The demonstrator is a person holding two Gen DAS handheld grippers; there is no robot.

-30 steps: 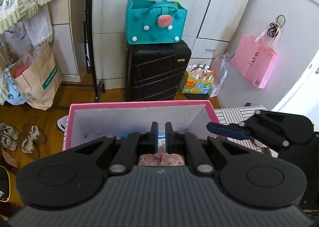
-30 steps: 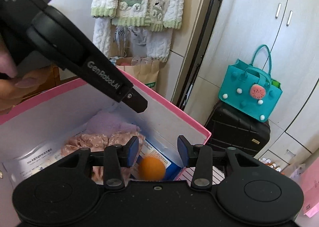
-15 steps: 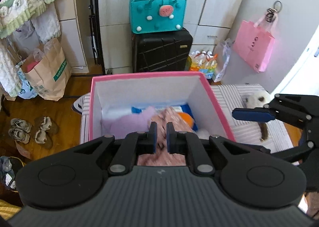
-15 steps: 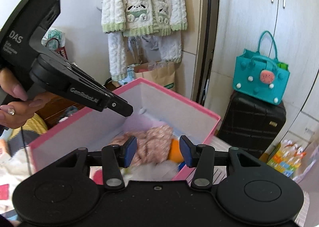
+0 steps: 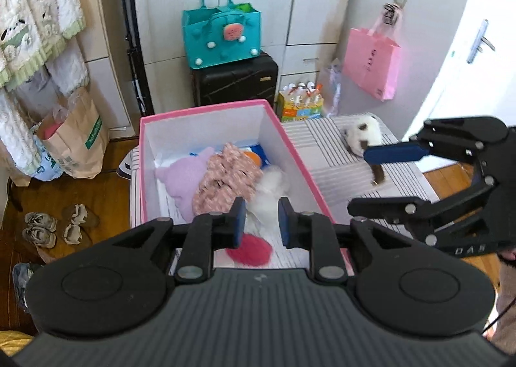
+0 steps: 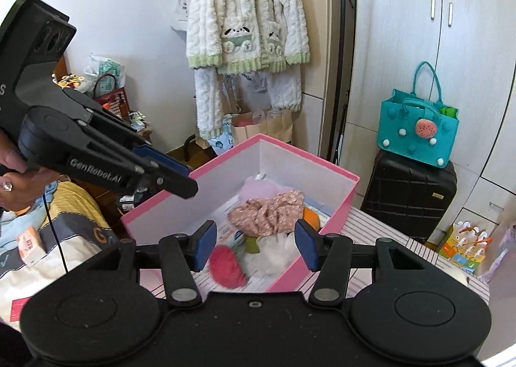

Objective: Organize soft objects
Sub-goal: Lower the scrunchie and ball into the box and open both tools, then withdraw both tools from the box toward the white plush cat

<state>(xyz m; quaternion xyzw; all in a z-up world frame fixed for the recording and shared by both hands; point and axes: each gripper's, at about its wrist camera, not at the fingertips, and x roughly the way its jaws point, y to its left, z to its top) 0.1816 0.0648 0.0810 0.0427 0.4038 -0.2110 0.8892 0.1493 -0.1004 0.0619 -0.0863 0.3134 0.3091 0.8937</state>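
A pink box (image 5: 290, 141) (image 6: 348, 193) stands on a striped surface and holds soft things: a lilac plush (image 5: 185, 178), a pink floral cloth (image 5: 225, 181) (image 6: 271, 212), a white fluffy piece (image 5: 271, 193), a red round pad (image 5: 250, 249) (image 6: 225, 265) and an orange ball (image 5: 253, 157). My left gripper (image 5: 259, 222) is open and empty above the box's near end. My right gripper (image 6: 253, 244) is open and empty above the box; it also shows in the left wrist view (image 5: 387, 180). A white and brown plush (image 5: 362, 140) lies on the striped surface, right of the box.
A black suitcase (image 5: 235, 80) with a teal bag (image 5: 222, 36) stands behind the box. A pink bag (image 5: 371, 67) hangs on the right wall. A paper bag (image 5: 75, 138) and shoes (image 5: 54, 225) are on the wooden floor at left. A fluffy jacket (image 6: 248, 12) hangs behind.
Both grippers have risen and drawn back from the box. My left gripper has opened and let go of the floral cloth, which now lies in the box.
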